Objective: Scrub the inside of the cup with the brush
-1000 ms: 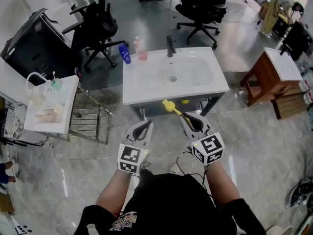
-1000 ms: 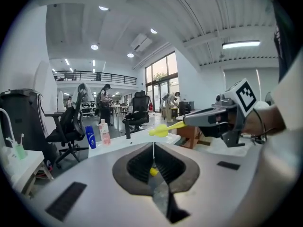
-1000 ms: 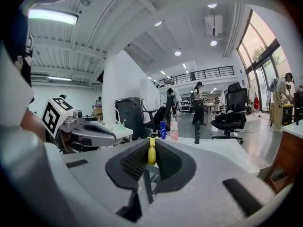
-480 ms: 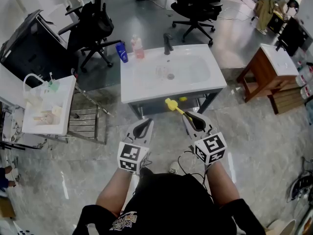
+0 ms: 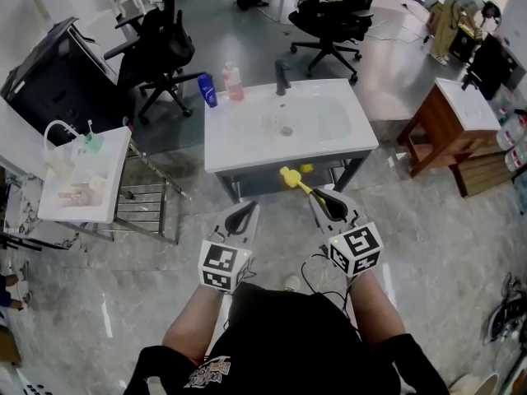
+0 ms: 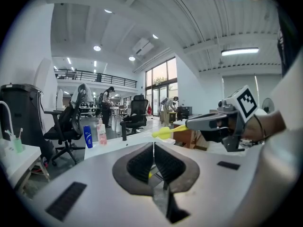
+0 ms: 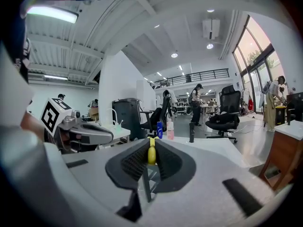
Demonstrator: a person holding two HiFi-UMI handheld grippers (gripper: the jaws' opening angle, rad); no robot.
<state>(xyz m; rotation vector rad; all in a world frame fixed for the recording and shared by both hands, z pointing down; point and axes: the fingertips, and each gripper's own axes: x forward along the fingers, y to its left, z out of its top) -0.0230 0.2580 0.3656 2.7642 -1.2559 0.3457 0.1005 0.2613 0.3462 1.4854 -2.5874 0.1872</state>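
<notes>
In the head view a clear cup [image 5: 271, 123] stands in the white sink basin [image 5: 329, 142], near the drain. Both grippers hover side by side in front of the sink, short of its front edge. My right gripper [image 5: 323, 196] is shut on the handle of a yellow brush [image 5: 290, 178], whose head points toward the sink. In the right gripper view the brush handle [image 7: 151, 154] sits pinched between the pads. My left gripper [image 5: 244, 209] is shut with nothing in it; its own view shows the jaws closed together [image 6: 153, 145] and the brush [image 6: 165, 132] off to the right.
A black faucet [image 5: 282, 76], a pink bottle [image 5: 234, 81] and a blue bottle [image 5: 206, 90] stand at the sink's back edge. A small white table [image 5: 86, 183] with items is at the left, a wooden stand [image 5: 449, 130] at the right, and office chairs [image 5: 160, 52] behind.
Almost nothing: the head view has shifted slightly. Both grippers keep their places, and the brush stays in the right one.
</notes>
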